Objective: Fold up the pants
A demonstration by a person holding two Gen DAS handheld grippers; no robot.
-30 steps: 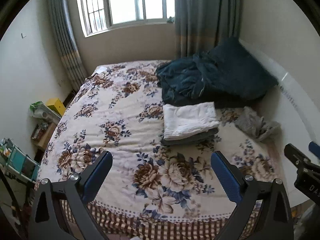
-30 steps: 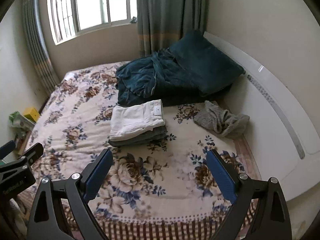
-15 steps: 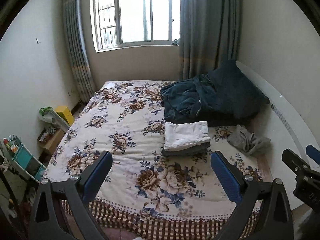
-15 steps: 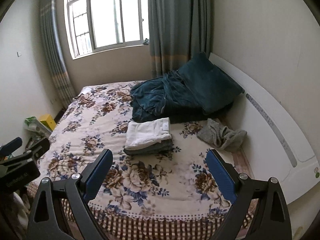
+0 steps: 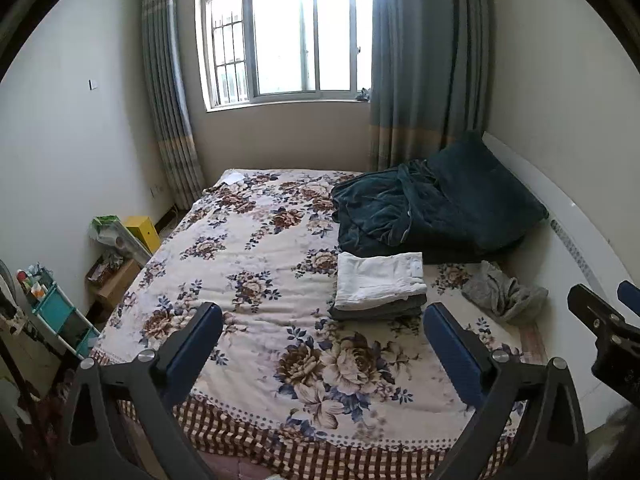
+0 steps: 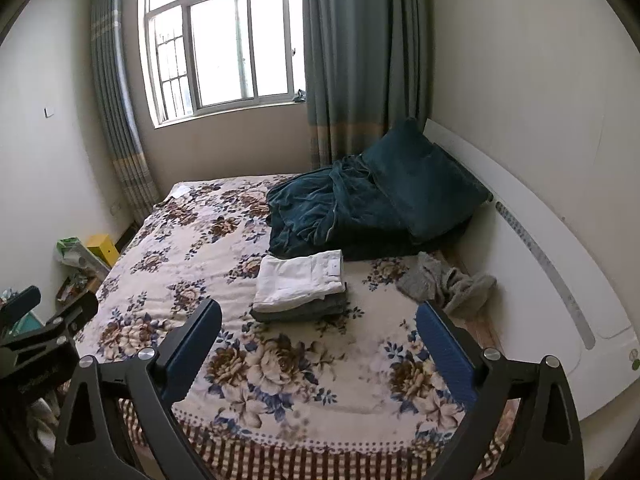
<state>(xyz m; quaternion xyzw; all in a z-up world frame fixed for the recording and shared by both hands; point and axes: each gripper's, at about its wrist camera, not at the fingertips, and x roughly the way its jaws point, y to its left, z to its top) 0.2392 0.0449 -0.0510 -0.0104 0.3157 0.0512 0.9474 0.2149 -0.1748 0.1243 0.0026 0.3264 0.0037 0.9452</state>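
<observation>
Folded white pants (image 5: 378,280) lie on top of folded grey pants (image 5: 376,312) in a neat stack on the floral bedspread (image 5: 256,264); the stack also shows in the right wrist view (image 6: 300,280). A crumpled grey garment (image 5: 504,290) lies to its right by the headboard, seen too in the right wrist view (image 6: 448,286). My left gripper (image 5: 324,344) is open and empty, held back above the foot of the bed. My right gripper (image 6: 320,340) is open and empty, beside it.
A dark teal blanket and pillow (image 5: 432,208) are heaped behind the stack. The white headboard (image 6: 552,276) runs along the right. A window with curtains (image 5: 296,40) is at the back. Shelves and boxes (image 5: 56,304) stand on the floor to the left.
Both grippers have pulled back and tilted up from the bed, so the stack looks smaller and the window and walls come into view. Both stay open and empty.
</observation>
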